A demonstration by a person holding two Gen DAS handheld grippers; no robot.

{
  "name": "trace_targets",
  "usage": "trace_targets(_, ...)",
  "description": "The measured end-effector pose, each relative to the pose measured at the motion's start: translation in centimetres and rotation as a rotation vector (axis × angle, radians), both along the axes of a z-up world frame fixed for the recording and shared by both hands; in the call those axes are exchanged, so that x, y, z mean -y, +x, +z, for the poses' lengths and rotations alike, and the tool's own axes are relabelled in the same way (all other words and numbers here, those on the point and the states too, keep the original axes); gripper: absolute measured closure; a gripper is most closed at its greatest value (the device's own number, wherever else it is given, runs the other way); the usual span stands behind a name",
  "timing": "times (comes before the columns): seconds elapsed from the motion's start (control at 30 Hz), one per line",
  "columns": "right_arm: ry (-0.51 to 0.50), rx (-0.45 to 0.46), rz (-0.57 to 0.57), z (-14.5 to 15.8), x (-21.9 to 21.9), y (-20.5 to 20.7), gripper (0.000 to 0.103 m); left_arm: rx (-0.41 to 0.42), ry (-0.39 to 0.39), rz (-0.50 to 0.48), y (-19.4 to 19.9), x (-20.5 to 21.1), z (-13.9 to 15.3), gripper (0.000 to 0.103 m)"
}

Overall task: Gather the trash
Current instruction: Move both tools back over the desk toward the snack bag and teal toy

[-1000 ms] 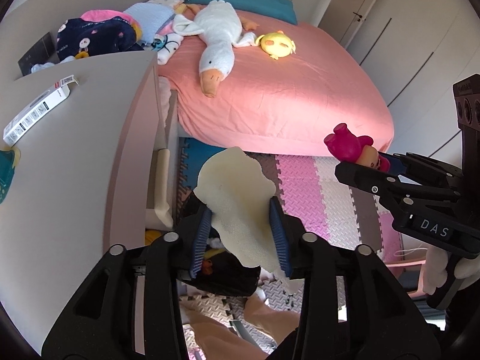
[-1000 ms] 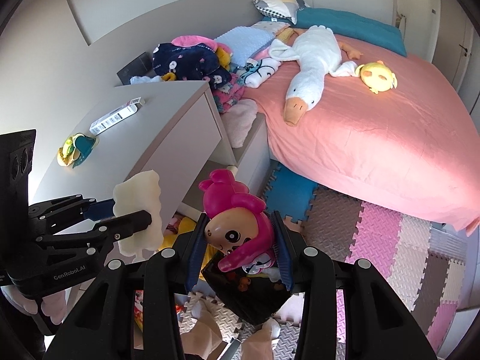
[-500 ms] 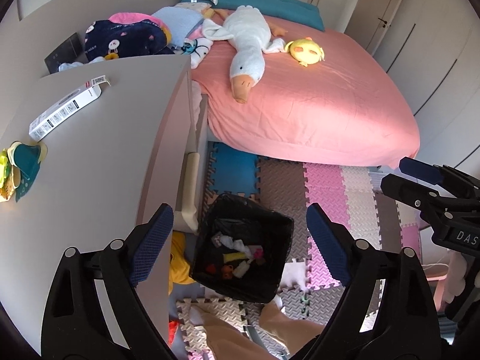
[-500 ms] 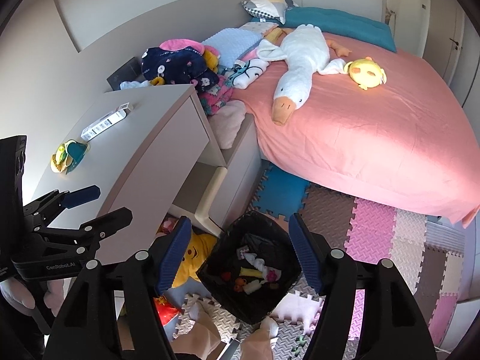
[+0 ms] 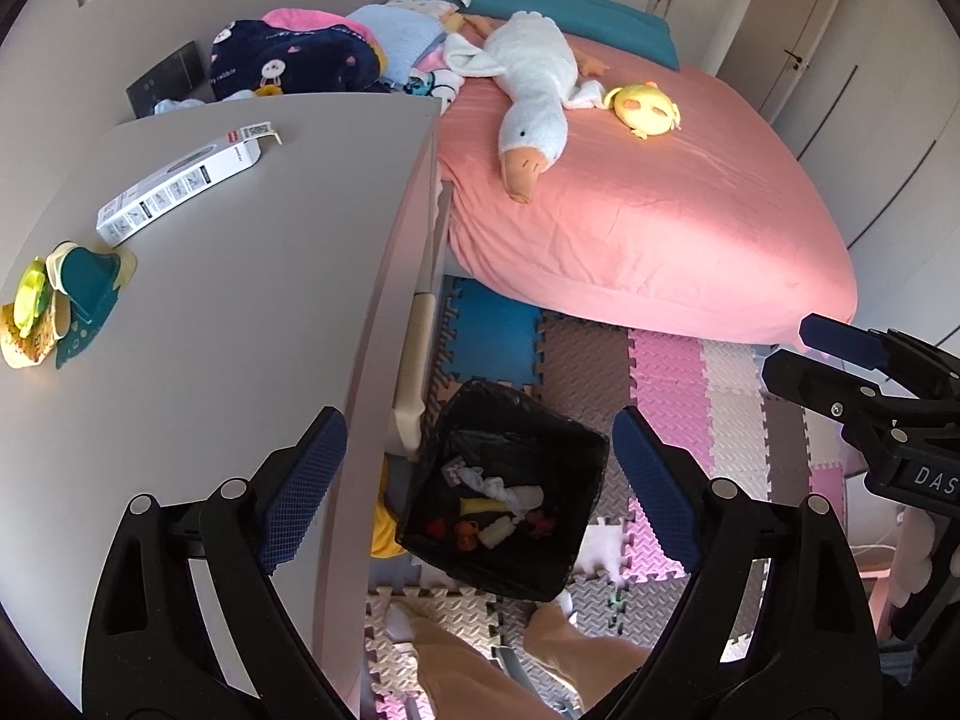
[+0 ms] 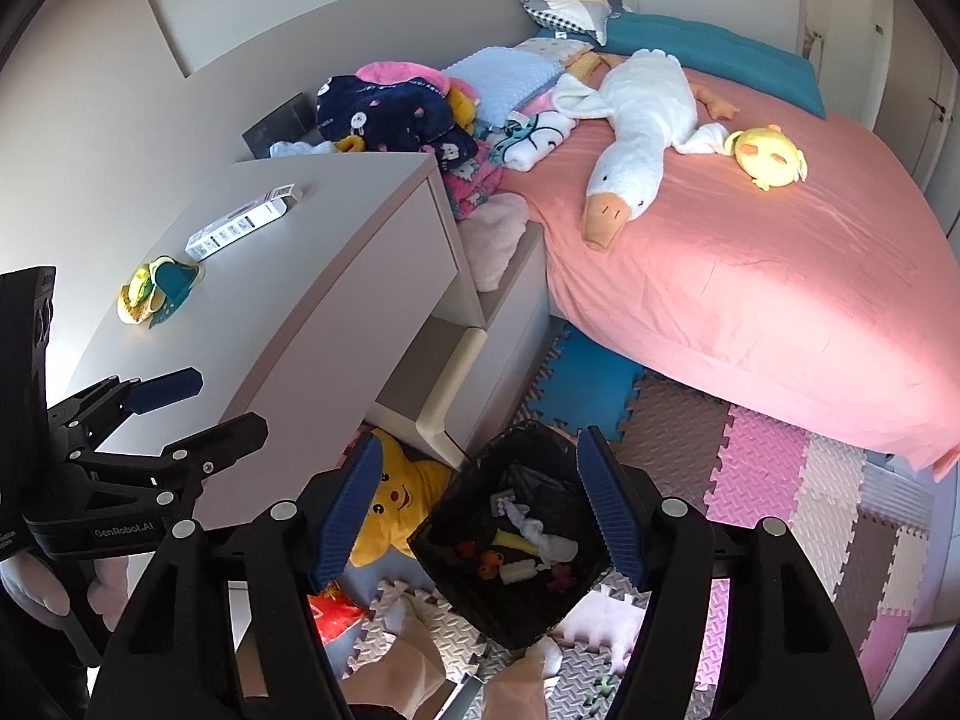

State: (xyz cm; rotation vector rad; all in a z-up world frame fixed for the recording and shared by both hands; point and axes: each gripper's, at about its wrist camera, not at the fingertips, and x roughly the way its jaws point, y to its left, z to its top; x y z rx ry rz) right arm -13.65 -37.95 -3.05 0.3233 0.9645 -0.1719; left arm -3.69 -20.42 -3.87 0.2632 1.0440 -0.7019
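A black bin (image 5: 504, 498) lined with a black bag stands on the foam floor mat below both grippers; it also shows in the right wrist view (image 6: 516, 534). Several small scraps lie inside it. My left gripper (image 5: 480, 480) is open and empty above the bin. My right gripper (image 6: 480, 510) is open and empty above it too. On the grey desk (image 5: 240, 300) lie a white carton (image 5: 180, 180) and a teal and yellow wrapper pile (image 5: 60, 300); the carton (image 6: 240, 228) and pile (image 6: 156, 288) also show in the right wrist view.
A pink bed (image 5: 630, 192) with a white goose plush (image 5: 528, 102) fills the back right. A yellow plush (image 6: 396, 504) and a red packet (image 6: 330, 612) lie on the floor by the desk. The person's feet (image 5: 480, 648) stand behind the bin.
Both grippers opened: the pale foam piece left my left gripper and the pink doll left my right gripper. Both grippers have since risen and shifted slightly left above the bin.
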Motion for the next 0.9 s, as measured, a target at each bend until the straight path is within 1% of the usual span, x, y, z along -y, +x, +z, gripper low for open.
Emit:
trace_targets(0.43,0.000,0.004,0.092,0.2,-3.9,3.4,0.035,0.020,0.005,0.112,2.2,-5.1,0.2,0.016)
trace_targets(0.9,0.013,0.001,0.195,0.0,-8.5,7.3,0.035,0.030,0.018,0.268,4.7,-11.7,-0.3,0.016)
